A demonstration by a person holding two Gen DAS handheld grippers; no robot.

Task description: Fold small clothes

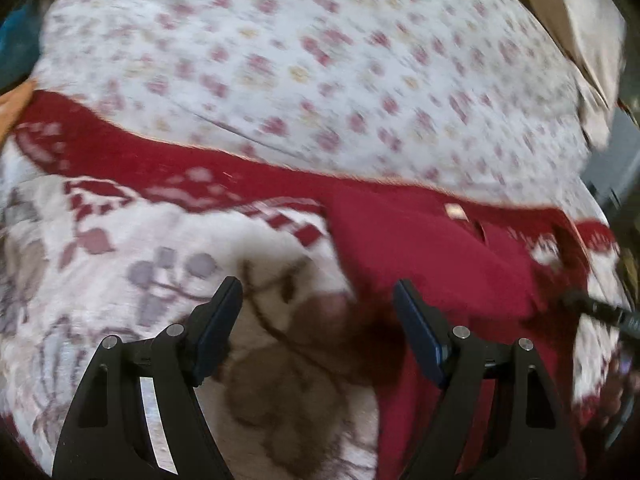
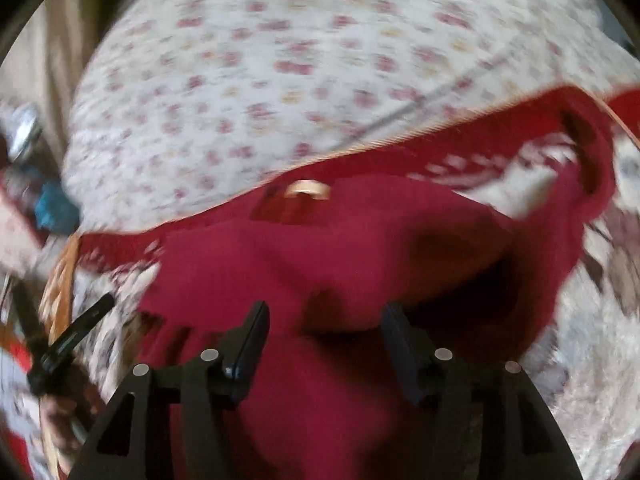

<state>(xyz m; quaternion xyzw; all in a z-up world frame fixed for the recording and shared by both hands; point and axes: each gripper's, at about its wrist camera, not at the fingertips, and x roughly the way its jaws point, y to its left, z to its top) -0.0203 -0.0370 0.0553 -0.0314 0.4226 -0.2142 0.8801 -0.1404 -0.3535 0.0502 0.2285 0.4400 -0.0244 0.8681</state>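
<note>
A small dark red garment (image 1: 432, 256) with a pale neck label (image 1: 454, 211) lies on a white blanket with red and brown patterns (image 1: 132, 264). My left gripper (image 1: 318, 300) is open, its jaws wide apart just above the garment's left edge, holding nothing. In the right wrist view the red garment (image 2: 320, 248) fills the centre, its label (image 2: 308, 190) at the far side. My right gripper (image 2: 324, 320) is open over a fold of the garment, its jaws straddling the cloth without closing. The other gripper shows at the left edge (image 2: 68, 340).
A white sheet with small pink flowers (image 1: 320, 60) covers the bed beyond the blanket. A beige pillow or cloth (image 1: 580, 28) lies at the far right. A wicker item (image 2: 60, 292) and a blue object (image 2: 54, 208) sit at the left. Both views are motion-blurred.
</note>
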